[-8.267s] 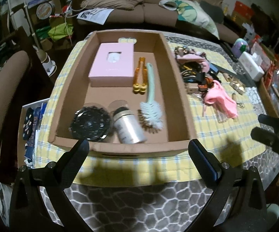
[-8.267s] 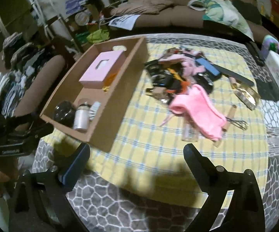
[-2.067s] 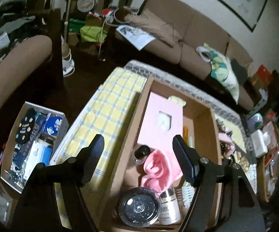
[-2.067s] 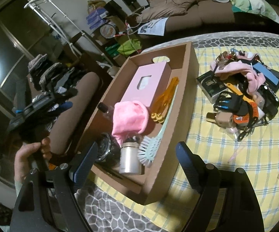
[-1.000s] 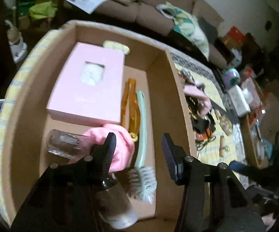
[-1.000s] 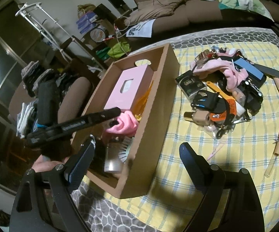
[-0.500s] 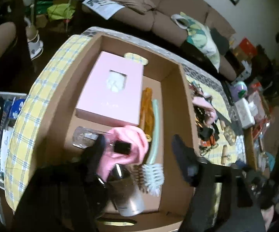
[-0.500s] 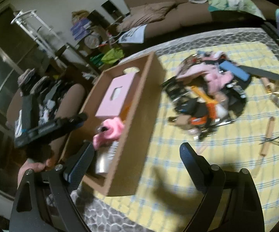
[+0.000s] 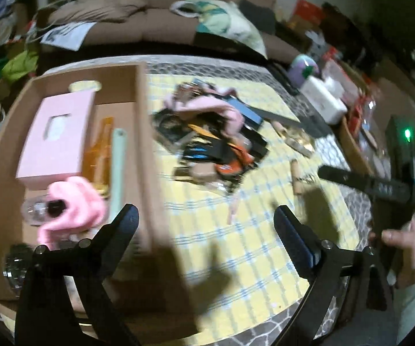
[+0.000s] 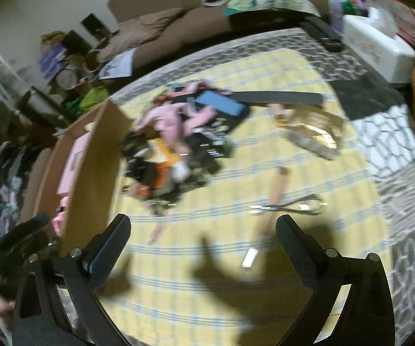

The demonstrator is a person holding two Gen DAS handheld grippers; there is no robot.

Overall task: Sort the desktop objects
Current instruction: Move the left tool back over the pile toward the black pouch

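Two tools are spread wide with nothing between the pads: your left tool (image 9: pixel 206 222) hangs over the box's (image 9: pixel 142 132) right wall and the yellow cloth, your right tool (image 10: pixel 203 232) over bare cloth nearer you than the loose things. Both have just been opening, and neither has anything in the gap.

The next candidates all lie ahead of the tools. The pile (image 10: pixel 178 144) sits just right of the box wall, up and left of your right tool. The whisk (image 10: pixel 291 201) lies closest, just beyond your right tool's right finger (image 10: pixel 296 245), its wooden handle (image 10: pixel 278 186) running away from you and the wire end trailing right. So its long axis points roughly along your reach, and you will probably need to roll the wrist to close across the handle. A small flat strip (image 10: pixel 250 256) lies on the cloth between the right tool's fingers.

Your right hand looks nearer the whisk; your left (image 9: pixel 206 222) is better placed for the box, which already holds the pink carton (image 9: pixel 54 138), pink cloth (image 9: pixel 72 204), brush (image 9: pixel 118 167) and a jar (image 9: pixel 14 262).

Room is good on the cloth to the right; the surface's (image 10: pixel 409 245) near edge curves close under both tools. Mind the box wall on the left and the other tool (image 9: pixel 374 186) crossing in from the right.
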